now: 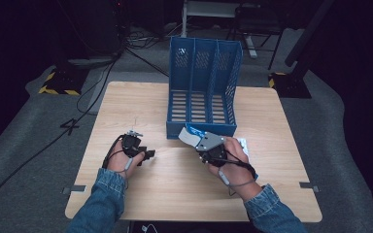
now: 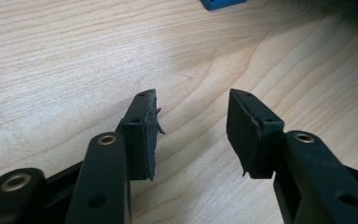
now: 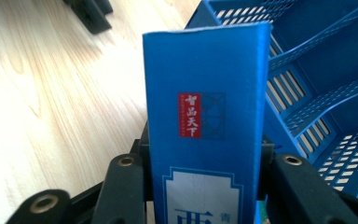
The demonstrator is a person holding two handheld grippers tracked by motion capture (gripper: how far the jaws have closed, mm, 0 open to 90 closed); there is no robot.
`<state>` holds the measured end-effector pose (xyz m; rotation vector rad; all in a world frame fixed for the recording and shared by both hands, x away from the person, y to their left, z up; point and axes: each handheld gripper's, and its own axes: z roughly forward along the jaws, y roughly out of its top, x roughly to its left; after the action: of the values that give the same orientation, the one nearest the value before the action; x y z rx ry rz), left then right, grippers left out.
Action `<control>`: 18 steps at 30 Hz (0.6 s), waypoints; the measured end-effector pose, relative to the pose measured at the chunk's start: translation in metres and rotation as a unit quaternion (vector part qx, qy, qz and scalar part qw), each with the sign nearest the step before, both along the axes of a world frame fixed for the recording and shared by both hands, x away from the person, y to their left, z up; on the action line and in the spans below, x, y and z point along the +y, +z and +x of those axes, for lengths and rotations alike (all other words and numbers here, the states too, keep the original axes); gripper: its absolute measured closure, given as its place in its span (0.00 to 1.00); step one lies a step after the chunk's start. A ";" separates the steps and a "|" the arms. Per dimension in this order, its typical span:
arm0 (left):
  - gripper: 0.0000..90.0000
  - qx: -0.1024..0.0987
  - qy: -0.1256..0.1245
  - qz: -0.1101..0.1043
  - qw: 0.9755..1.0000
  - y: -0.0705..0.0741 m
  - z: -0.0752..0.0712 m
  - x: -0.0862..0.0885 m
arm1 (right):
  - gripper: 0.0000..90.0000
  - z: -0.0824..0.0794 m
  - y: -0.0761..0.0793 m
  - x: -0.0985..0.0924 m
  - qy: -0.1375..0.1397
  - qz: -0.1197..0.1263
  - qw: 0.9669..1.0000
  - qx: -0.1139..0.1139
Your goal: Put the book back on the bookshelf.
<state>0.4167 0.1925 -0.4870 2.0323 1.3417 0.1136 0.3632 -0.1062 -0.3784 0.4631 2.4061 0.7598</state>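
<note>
Between the jaws of the right tool [image 3: 204, 186], a blue book [image 3: 205, 121] with a red label of white characters and a pale framed panel is clamped by its two sides, held just in front of the blue file rack [image 1: 204, 87] on the wooden surface [image 1: 175, 179]. Left of it, the left tool [image 2: 191, 135] is held low over the bare wood with its jaws parted and nothing between them. Lower parts of the book are cut off in the right gripper view, and its title cannot be read whole.

Blue book [image 3: 205, 121], red label, white panel; blue slotted file rack [image 1: 204, 73]; pale wood table [image 1: 175, 184].
</note>
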 end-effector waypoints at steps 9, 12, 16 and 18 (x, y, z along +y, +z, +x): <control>0.47 -0.057 -0.024 0.028 0.998 -0.006 0.001 0.008 | 0.68 -0.001 0.029 -0.019 -0.007 0.070 0.998 0.000; 0.41 -0.078 -0.031 0.041 0.996 -0.009 0.002 0.012 | 0.68 -0.001 0.038 -0.024 -0.013 0.088 0.996 -0.004; 0.37 -0.098 -0.040 0.048 0.993 -0.013 0.004 0.013 | 0.68 -0.001 0.047 -0.029 -0.022 0.115 0.993 -0.011; 0.35 -0.113 -0.046 0.059 0.991 -0.015 0.005 0.011 | 0.68 0.001 0.051 -0.033 -0.024 0.134 0.991 -0.010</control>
<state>0.4216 0.2031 -0.5019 2.1036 1.1222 0.3783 0.3640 -0.1396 -0.3273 0.6148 2.2744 1.0668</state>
